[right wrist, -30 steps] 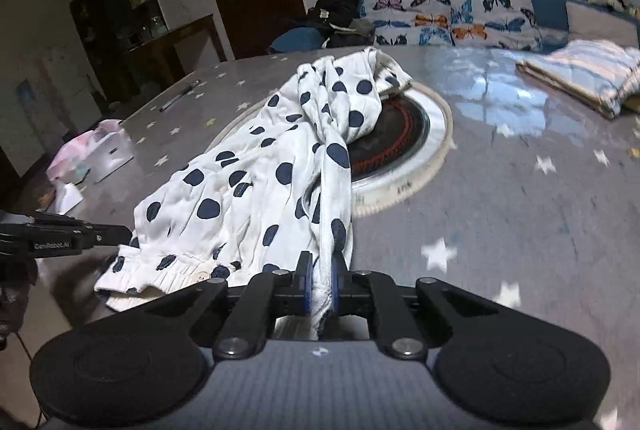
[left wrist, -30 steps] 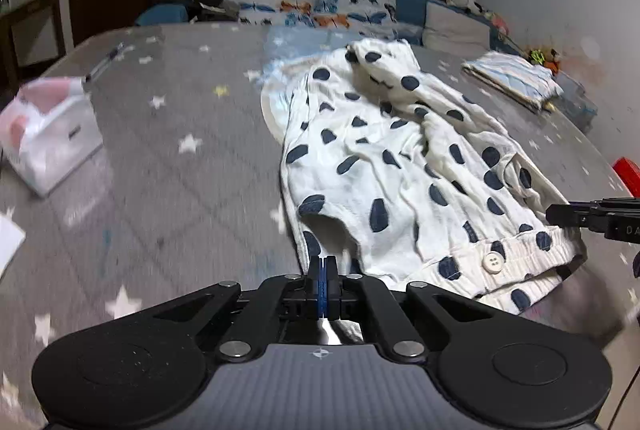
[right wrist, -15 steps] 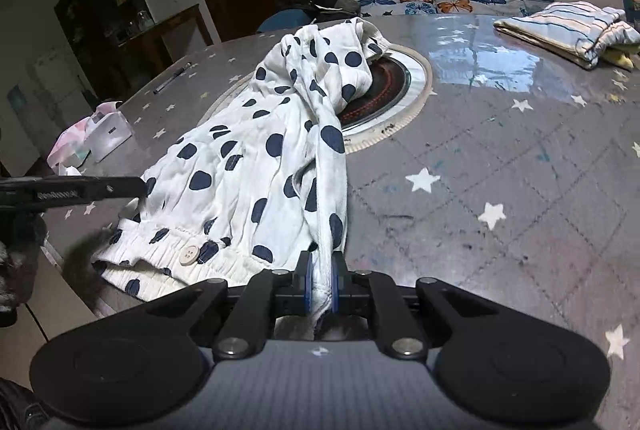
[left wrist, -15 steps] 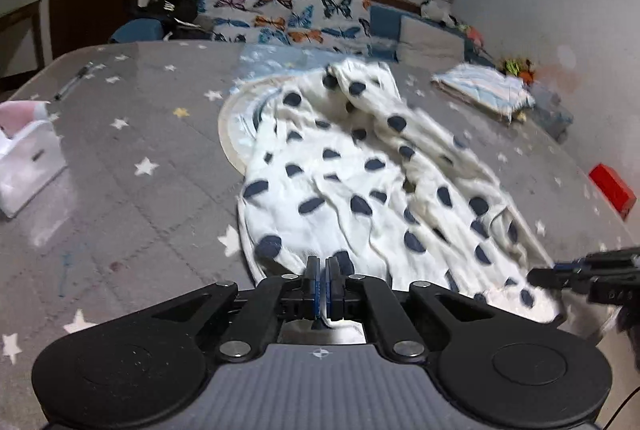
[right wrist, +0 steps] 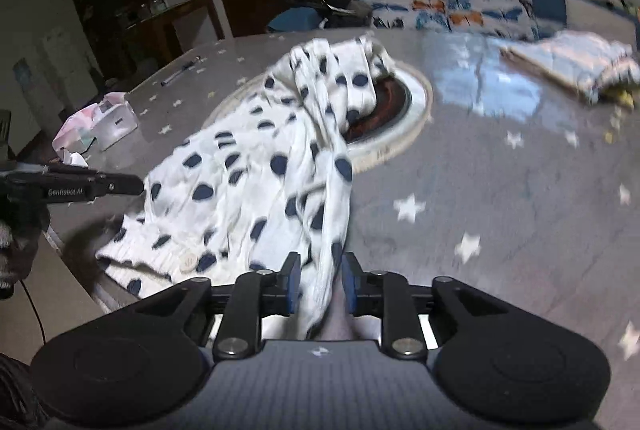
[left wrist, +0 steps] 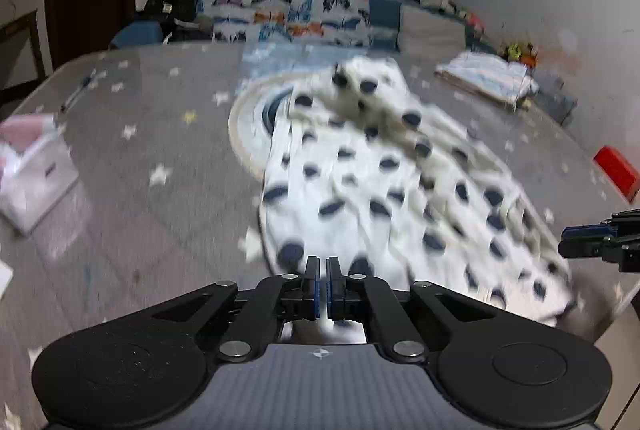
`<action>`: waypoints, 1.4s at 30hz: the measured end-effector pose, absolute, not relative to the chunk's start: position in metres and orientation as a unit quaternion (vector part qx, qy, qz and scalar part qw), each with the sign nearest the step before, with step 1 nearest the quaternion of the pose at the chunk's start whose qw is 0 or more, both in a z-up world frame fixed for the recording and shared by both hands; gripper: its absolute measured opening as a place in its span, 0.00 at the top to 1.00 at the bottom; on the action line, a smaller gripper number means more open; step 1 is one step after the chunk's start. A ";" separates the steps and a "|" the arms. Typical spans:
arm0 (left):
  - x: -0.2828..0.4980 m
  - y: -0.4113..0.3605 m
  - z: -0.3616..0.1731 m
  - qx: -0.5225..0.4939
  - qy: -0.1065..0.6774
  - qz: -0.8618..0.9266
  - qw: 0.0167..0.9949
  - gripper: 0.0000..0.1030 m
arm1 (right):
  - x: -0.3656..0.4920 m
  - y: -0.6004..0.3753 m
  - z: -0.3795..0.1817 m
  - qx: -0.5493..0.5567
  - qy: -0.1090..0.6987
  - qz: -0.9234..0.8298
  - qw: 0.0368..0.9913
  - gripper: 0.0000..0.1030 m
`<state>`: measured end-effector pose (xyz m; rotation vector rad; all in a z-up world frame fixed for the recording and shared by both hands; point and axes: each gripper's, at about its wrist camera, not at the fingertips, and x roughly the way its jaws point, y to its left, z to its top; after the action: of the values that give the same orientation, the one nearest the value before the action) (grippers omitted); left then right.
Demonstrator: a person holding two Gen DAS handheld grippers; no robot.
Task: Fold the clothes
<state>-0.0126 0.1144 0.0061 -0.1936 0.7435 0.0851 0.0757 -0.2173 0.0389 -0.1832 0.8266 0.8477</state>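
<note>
A grey table (left wrist: 132, 214) printed with white stars fills both views. Across its middle lies the garment (left wrist: 384, 190) — white cloth with dark dots, spread from a round hotplate (right wrist: 404, 110) down to the near edge, where its banded hem and one button (right wrist: 188, 261) show in the right view. Its far end is bunched up over the hotplate's rim.

On the far right of the table sits a folded stack (right wrist: 576, 66) of pale striped cloth, well apart from the garment. On the left stands a tissue box (left wrist: 34, 182), and beyond it lies a pen (right wrist: 180, 72). A red box (left wrist: 616, 172) sits at the right edge.

The left gripper (left wrist: 322, 284) has its jaws pressed together on a thin bit of the garment's near edge; white cloth shows just behind the pads. The right gripper (right wrist: 318, 280) is opening — its jaws stand apart, and a hanging fold of the garment runs down between them, closer to the left pad, with neither pad pressing on it.
</note>
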 end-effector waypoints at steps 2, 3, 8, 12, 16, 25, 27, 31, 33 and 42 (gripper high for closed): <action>-0.002 0.113 0.012 -0.089 0.352 0.041 0.931 0.96 | 0.085 -0.208 0.047 -0.092 0.377 0.406 0.828 0.76; 0.004 0.112 0.013 -0.087 0.348 0.040 0.932 0.95 | 0.089 -0.203 0.051 -0.095 0.371 0.409 0.828 0.76; 0.038 0.108 0.009 -0.078 0.340 0.029 0.937 0.93 | 0.116 -0.169 0.068 -0.115 0.336 0.430 0.830 0.76; 0.064 0.107 -0.003 -0.073 0.351 0.018 0.933 0.93 | 0.142 -0.130 0.076 -0.129 0.316 0.450 0.825 0.76; 0.077 0.108 -0.015 -0.075 0.367 0.012 0.927 0.93 | 0.168 -0.091 0.081 -0.146 0.302 0.464 0.820 0.76; 0.083 0.112 -0.024 -0.087 0.382 0.001 0.920 0.92 | 0.218 -0.013 0.061 -0.180 0.304 0.470 0.809 0.75; 0.083 0.113 -0.024 -0.089 0.382 0.000 0.920 0.92 | 0.225 -0.002 0.053 -0.189 0.306 0.466 0.808 0.73; 0.084 0.113 -0.024 -0.091 0.383 -0.002 0.919 0.91 | 0.237 0.012 0.035 -0.197 0.318 0.459 0.806 0.74; 0.084 0.114 -0.024 -0.093 0.383 -0.003 0.919 0.91 | 0.238 0.011 0.032 -0.193 0.320 0.455 0.809 0.88; 0.083 0.113 -0.025 -0.088 0.383 -0.001 0.920 0.90 | 0.249 -0.046 0.073 -0.143 0.274 0.419 0.854 0.95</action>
<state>0.0827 0.1130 -0.0246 -0.1813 0.7866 -0.0029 0.2486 -0.0461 0.0732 -0.3004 0.5765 0.8822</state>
